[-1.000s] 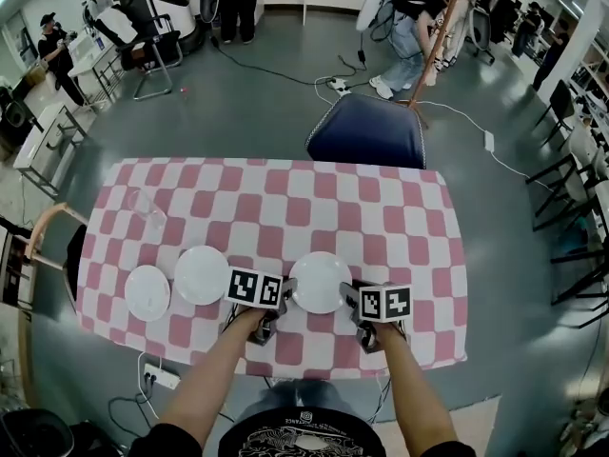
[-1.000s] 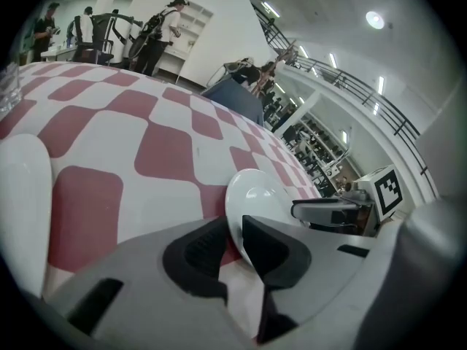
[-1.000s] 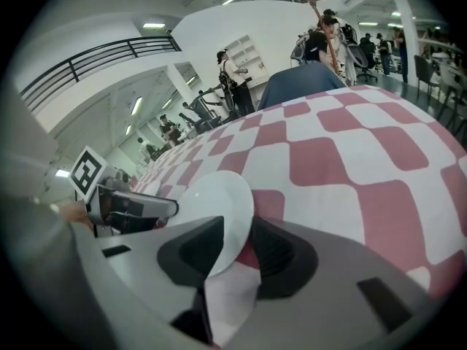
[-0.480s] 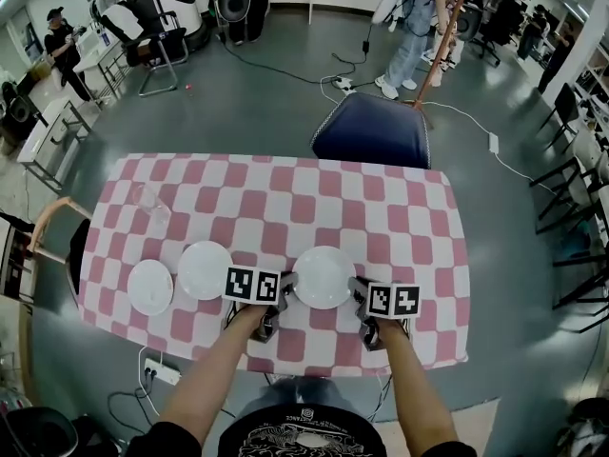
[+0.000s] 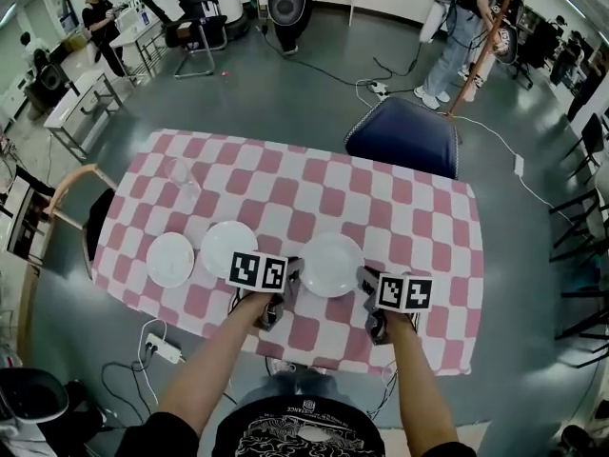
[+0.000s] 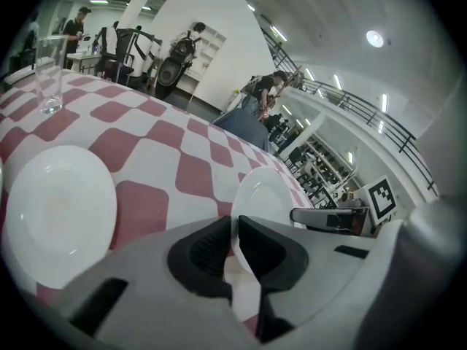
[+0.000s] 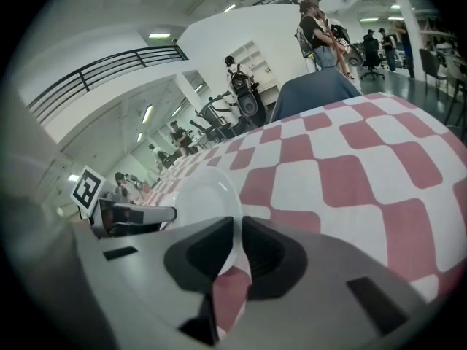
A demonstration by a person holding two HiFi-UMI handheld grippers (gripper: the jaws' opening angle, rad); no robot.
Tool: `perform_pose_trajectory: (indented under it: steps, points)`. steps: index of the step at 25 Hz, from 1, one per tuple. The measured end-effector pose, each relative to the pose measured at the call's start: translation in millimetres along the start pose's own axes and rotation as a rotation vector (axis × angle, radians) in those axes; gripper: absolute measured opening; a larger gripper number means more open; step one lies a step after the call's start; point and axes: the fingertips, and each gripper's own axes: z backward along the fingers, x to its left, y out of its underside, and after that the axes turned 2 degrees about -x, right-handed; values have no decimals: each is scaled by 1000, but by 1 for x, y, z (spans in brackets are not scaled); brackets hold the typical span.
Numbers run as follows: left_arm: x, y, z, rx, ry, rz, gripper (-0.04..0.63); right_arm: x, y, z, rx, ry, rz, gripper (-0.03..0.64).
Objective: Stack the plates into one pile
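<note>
smooth glossy plate point(image 5: 332, 265), matt cloth tablecloth point(image 5: 419, 227)

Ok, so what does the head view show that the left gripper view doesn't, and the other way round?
Head view only: the person's forearms and the power strip on the floor. Left gripper view only: the ceiling lamp, the balcony railing, and a close look at the left gripper, whose jaws have just been closing, pinching the gripped plate by its rim. Both: that plate, the middle plate, the drinking glass and the checked tablecloth.
</note>
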Motion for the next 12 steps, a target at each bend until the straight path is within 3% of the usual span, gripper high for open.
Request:
perform_pose_trajectory:
  steps: [12]
  points:
    - [48,-2,80,-163,-148,127,41,83,-13,-39,68,-195,114,41]
